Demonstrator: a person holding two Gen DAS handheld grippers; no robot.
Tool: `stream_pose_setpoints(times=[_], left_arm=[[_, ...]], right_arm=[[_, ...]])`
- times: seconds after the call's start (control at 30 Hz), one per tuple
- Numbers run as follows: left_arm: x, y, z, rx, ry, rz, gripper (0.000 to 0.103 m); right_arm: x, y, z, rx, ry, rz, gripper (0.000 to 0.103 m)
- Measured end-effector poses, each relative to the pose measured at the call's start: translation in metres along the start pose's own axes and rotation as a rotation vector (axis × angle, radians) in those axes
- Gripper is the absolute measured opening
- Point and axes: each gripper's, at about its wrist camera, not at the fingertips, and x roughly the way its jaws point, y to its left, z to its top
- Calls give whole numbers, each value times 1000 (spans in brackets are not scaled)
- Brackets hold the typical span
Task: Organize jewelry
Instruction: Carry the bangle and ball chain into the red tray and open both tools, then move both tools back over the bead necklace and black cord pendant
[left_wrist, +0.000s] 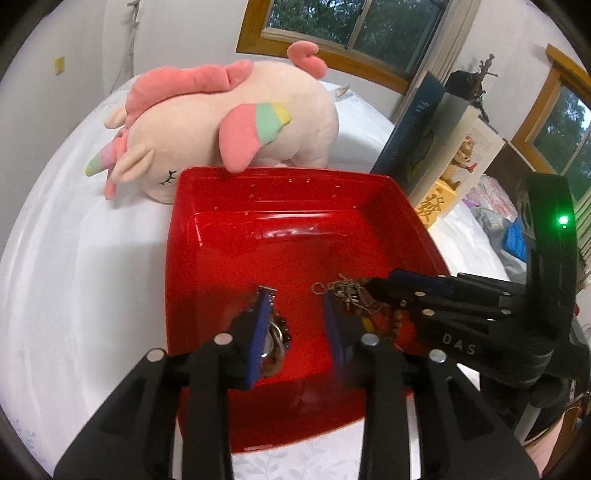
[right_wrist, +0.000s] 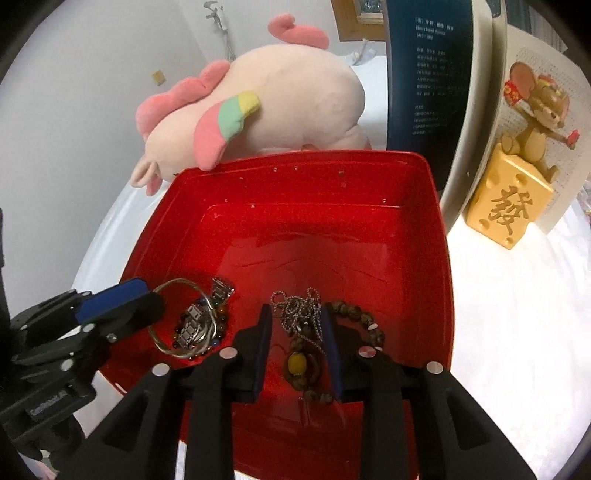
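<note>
Both jewelry piles, watch (right_wrist: 194, 325) and chain (right_wrist: 301, 314), lie in the red tray (right_wrist: 295, 229); left gripper (left_wrist: 297, 332) and right gripper (right_wrist: 297, 339) stand parted, holding nothing; sorting looks nearly done.

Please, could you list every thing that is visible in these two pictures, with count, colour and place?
red tray: one, red, on the white cloth, near the cameras.
silver bangle: one, silver, tray's left part.
metal watch: one, silver, inside the bangle, with dark beads.
ball chain: one, silver, tray's middle.
wooden bead bracelet: one, brown with a yellow bead, under the chain.
unicorn plush: one, cream and pink, behind the tray.
books: two, dark blue and white, standing right of the tray.
mouse figurine: one, brown on a yellow block, far right.
left gripper: black, blue fingers, open.
right gripper: black, blue fingers, open around the chain.
</note>
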Motion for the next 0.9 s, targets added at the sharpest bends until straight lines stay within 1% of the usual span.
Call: stream_pose_setpoints(times=[0.07, 0.17, 0.27, 0.3, 0.33, 0.43, 0.67, 0.9], left_arm=[[-5, -3, -2, 6, -14, 11, 51], [-15, -7, -4, 20, -43, 24, 67], [-27, -11, -7, 30, -70, 29, 74], [-32, -12, -9, 35, -78, 38, 77], [-36, -13, -11, 39, -85, 44, 80], [-53, -16, -23, 63, -101, 64, 80], [-89, -9, -53, 79, -112, 105, 80], [-114, -10, -87, 86, -102, 124, 84]], right_arm=[[-3, 3, -1, -8, -8, -11, 28], [-9, 8, -3, -14, -20, -16, 30], [-20, 10, -10, -20, -28, -21, 36], [-25, 11, -13, -20, -34, -23, 39], [-28, 12, -14, -22, -39, -26, 40], [-43, 10, -26, -19, -46, -27, 40], [-73, 4, -60, -21, -43, -34, 40], [-97, -5, -103, -7, -34, -63, 46]])
